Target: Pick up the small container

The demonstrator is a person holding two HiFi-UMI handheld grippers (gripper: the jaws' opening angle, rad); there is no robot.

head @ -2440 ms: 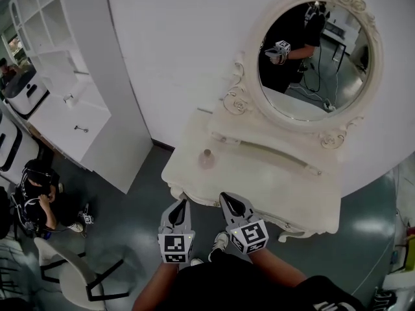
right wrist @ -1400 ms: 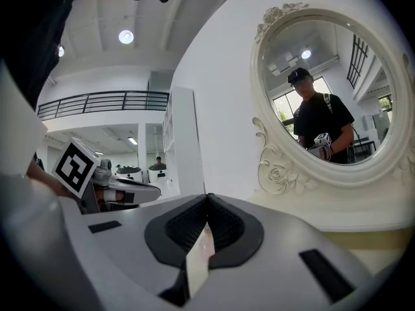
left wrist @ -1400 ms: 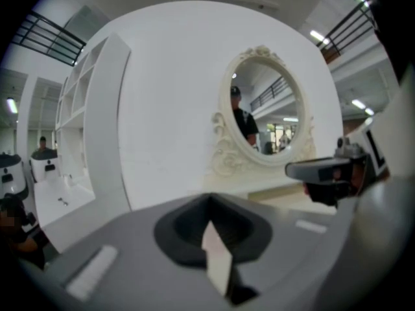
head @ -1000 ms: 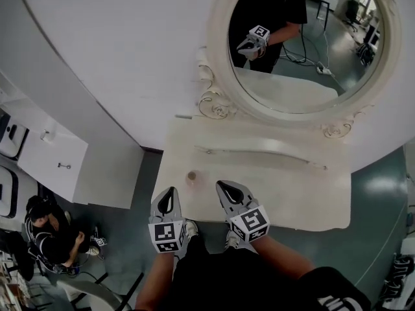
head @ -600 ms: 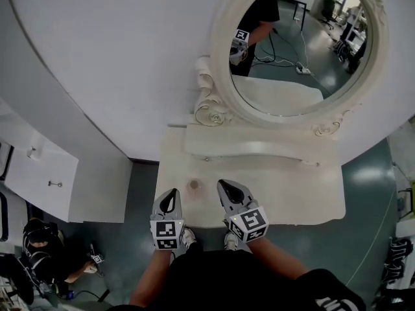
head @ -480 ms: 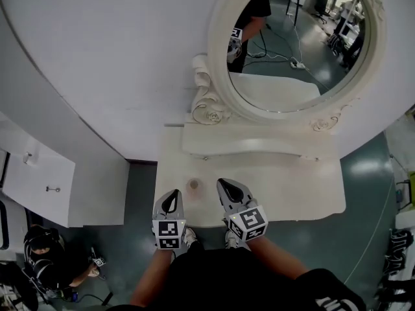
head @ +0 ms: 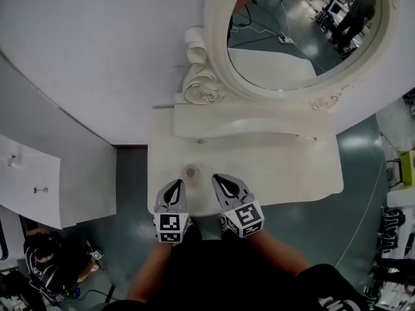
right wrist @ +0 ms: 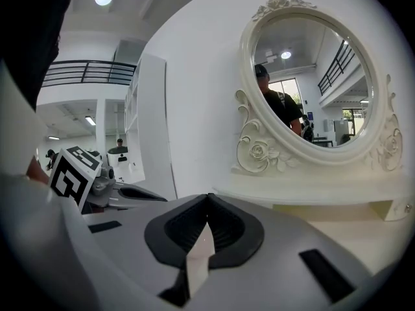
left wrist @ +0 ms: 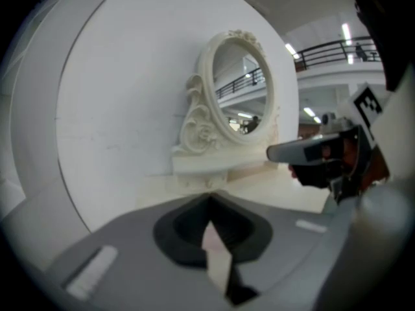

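The small container (head: 190, 172), a low round pinkish pot, stands on the cream dressing table (head: 285, 167) near its front left edge. My left gripper (head: 175, 184) hovers over the table's front edge, just left of the pot and a little nearer to me, jaws shut and empty. My right gripper (head: 216, 177) is just right of the pot, also shut and empty. The pot lies between the two tips, touching neither. Neither gripper view shows the pot. The left gripper view shows its shut jaws (left wrist: 209, 199) and the right gripper (left wrist: 305, 151) beside them; the right gripper view shows shut jaws (right wrist: 208, 198).
An oval mirror (head: 292, 31) in a carved frame rises at the table's back above a raised shelf (head: 246, 125). A white cabinet (head: 29, 177) stands to the left. A person (head: 42, 264) crouches on the dark floor at lower left.
The view has swung down over the table. Both grippers have come forward from short of the table to its front edge, either side of the pot. Their jaws stayed shut.
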